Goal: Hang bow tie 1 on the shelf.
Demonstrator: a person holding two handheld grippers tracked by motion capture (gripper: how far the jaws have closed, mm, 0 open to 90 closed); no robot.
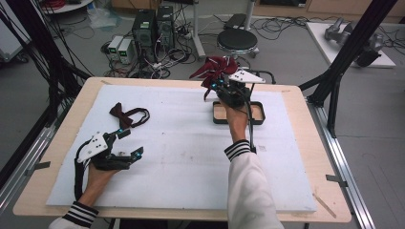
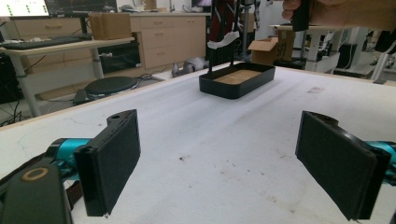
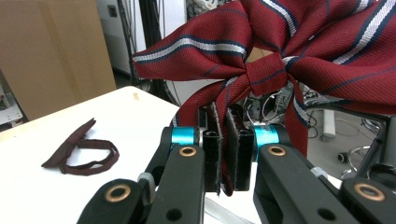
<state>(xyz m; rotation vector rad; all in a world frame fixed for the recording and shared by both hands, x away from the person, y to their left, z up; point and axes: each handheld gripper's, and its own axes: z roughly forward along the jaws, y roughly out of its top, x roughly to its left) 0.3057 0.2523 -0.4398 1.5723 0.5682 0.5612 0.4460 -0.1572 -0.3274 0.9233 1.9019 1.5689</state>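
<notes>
The right tongs (image 3: 223,154) are squeezed shut on the soft red striped cloth bow tie (image 3: 280,51), up over the black tray (image 1: 217,119). It is light and floppy; its band looks best to pinch. The left tongs (image 2: 233,163) are wide open, holding nothing.

The left gripper (image 1: 128,143) lies low over the near left of the surface (image 1: 181,143), held in the left hand (image 1: 98,176), its two fingers (image 2: 109,158) spread wide apart with nothing between them. The right gripper (image 1: 220,86) is raised at the far side on an outstretched forearm in a white sleeve with a striped cuff. Its fingers (image 3: 212,158) are pressed close together, pinching red striped fabric.
</notes>
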